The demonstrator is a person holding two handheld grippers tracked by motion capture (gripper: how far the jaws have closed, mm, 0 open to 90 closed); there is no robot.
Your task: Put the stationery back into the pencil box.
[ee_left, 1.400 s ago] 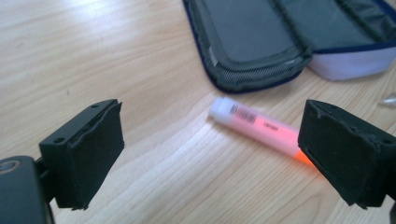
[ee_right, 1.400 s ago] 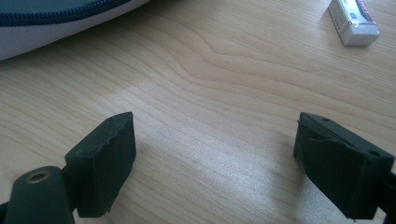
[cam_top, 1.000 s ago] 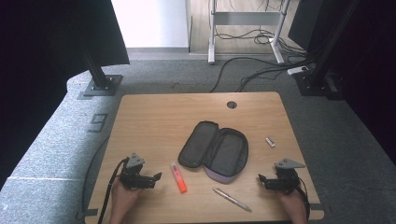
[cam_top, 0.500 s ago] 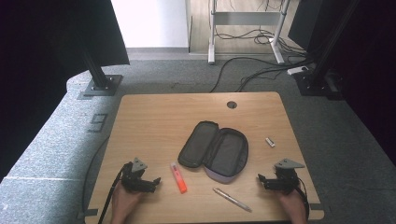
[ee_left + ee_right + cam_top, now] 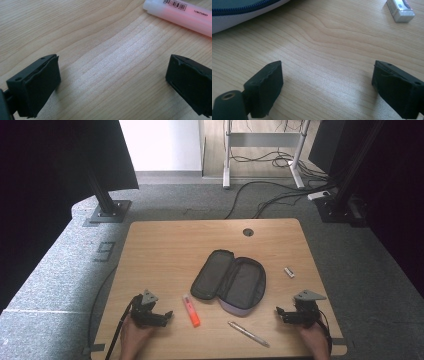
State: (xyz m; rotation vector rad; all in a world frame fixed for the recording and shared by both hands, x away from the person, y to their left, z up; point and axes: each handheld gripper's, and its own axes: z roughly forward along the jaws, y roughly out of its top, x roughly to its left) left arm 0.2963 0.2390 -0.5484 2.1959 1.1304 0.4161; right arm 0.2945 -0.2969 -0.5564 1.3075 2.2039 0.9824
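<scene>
Hovering low, both sets of fingers spread, nothing held.
Highlighter (image 5: 191, 310) lies just past my left fingers (image 5: 167, 315), long axis crosswise to them; right fingers (image 5: 279, 311) sit farther off.

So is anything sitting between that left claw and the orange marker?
Nothing visible. The left gripper, jaws wide open, has only bare table before it; the orange highlighter lies just ahead, untouched.

One pencil case (image 5: 230, 282), one highlighter (image 5: 191, 310), one pen (image 5: 248, 334), one eraser (image 5: 289, 272).
</scene>
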